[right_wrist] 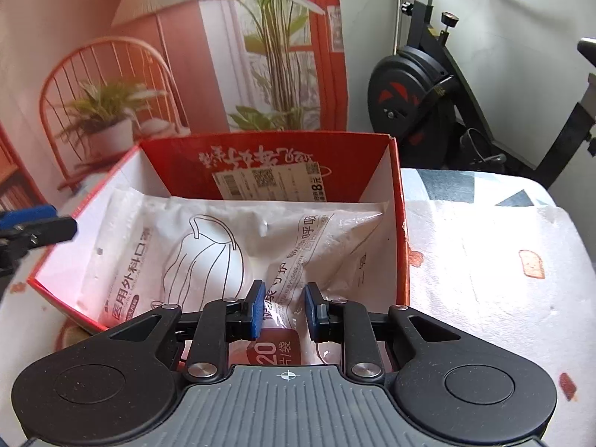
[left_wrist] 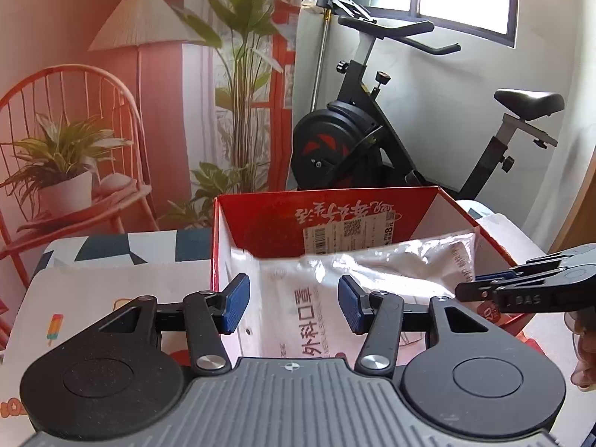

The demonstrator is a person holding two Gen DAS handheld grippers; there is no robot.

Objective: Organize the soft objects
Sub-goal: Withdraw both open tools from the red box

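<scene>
Right tool (right_wrist: 282, 307) narrowed round mask pack (right_wrist: 208, 257) edge in red box (right_wrist: 398, 193), grip unclear; left tool (left_wrist: 294, 303) half open, empty. Next: tuck pack flat.

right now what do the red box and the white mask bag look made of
Red box: likely printed cardboard, with thin walls white inside and creased corners. White mask bag: thin glossy plastic film, wrinkled and catching glare, with printing on it.

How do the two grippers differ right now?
The left gripper stands wide open above the mask bag, gripping nothing; the right gripper is nearly closed, pinching the bag's near end. Both have blue pads and point down into the red box.
</scene>
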